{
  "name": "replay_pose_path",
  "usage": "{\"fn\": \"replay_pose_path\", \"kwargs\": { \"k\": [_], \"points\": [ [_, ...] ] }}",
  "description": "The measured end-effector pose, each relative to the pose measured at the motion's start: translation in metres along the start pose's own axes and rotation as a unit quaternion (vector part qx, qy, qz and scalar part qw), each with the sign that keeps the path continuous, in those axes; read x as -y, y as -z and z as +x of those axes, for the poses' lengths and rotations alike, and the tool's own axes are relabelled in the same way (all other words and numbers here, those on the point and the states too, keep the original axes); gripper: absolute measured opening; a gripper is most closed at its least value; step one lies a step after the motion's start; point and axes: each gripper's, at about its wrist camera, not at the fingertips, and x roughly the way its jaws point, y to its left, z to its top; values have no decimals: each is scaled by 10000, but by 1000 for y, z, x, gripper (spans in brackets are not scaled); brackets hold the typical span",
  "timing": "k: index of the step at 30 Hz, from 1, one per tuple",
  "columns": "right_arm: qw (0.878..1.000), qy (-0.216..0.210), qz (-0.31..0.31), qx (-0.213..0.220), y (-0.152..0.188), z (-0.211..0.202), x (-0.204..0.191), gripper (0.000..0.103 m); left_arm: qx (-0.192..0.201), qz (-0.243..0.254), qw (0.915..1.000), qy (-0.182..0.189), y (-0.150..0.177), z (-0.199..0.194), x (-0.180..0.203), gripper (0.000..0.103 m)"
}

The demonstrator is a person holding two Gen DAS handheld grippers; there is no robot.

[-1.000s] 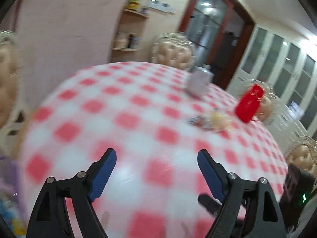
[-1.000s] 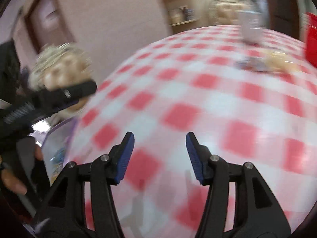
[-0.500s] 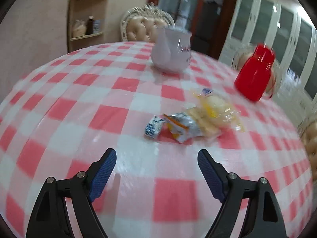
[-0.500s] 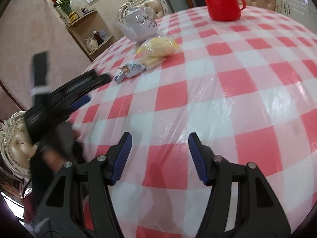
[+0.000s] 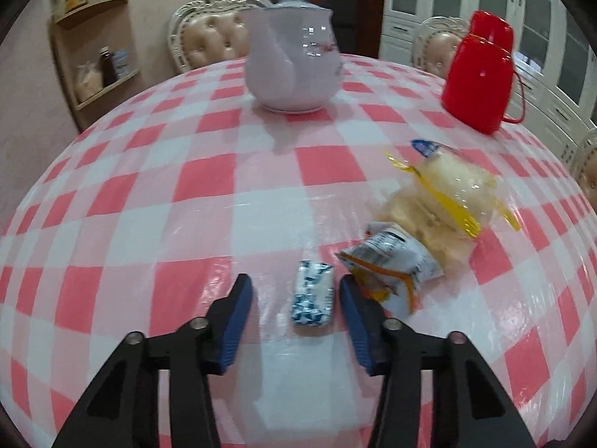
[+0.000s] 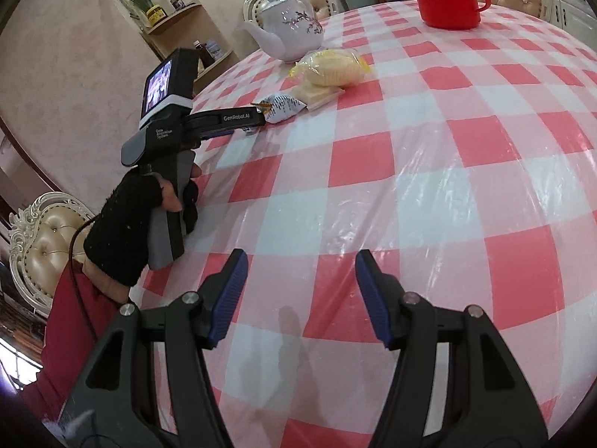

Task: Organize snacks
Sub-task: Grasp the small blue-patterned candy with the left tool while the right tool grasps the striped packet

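- Already over the snacks, the left tool (image 5: 294, 298) hangs with its jaws apart, the small blue-and-white packet (image 5: 312, 298) lying between them, nearer the right-hand jaw, its long axis pointing away from the tool.
- Beyond it, touching or nearly so, lie a crinkled packet (image 5: 388, 265) and a bag of pale buns (image 5: 444, 198) on the checked counter (image 5: 156, 224).
- Well apart from the snacks, the right tool (image 6: 300, 291) hangs parted and empty over bare cloth; the left looks nearer for the pick.

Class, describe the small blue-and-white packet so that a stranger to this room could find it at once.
Start at the round table with the red-and-white checked plastic cloth, then find the cluster of snacks in front of the white porcelain teapot. The small blue-and-white wrapped packet lies nearest, between the open jaws of the left gripper. Unlike the orange-and-white crinkled packet and clear bag of yellow cakes beside it, it is small, blue-printed and lies alone.
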Motion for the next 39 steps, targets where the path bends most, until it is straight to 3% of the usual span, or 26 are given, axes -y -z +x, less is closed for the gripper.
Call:
{"fn": "replay_pose_path", "kwargs": {
  "k": [1,2,12,18,29,33,36,39],
  "points": [
    [10000,0,12,-26,0,1,0,64,25,-19,10000,0,0,-1,-1,22],
    [10000,-6,15,-51,1,2,0,64,48,-43,10000,-22,1,-2,-2,21],
    [9965,339,-675,364,-3,1,-18,64,316,-622,9974,157,52,-53,-20,21],
    [9929,323,-1061,430,-29,31,-39,64,374,-784,9961,127,85,-83,-31,21],
    [9901,775,-1102,387,-112,118,-55,64,321,-635,9973,155,73,-78,-34,21],
    [9820,1070,-1529,293,-132,140,-71,64,266,-633,9974,234,73,-75,-34,21],
    [9717,1408,-1895,43,-143,157,-79,64,213,-696,9969,290,72,-73,-37,21],
    [9665,1474,-2081,-287,-144,171,-77,64,195,-721,9967,309,72,-72,-38,21]
  ]
}}
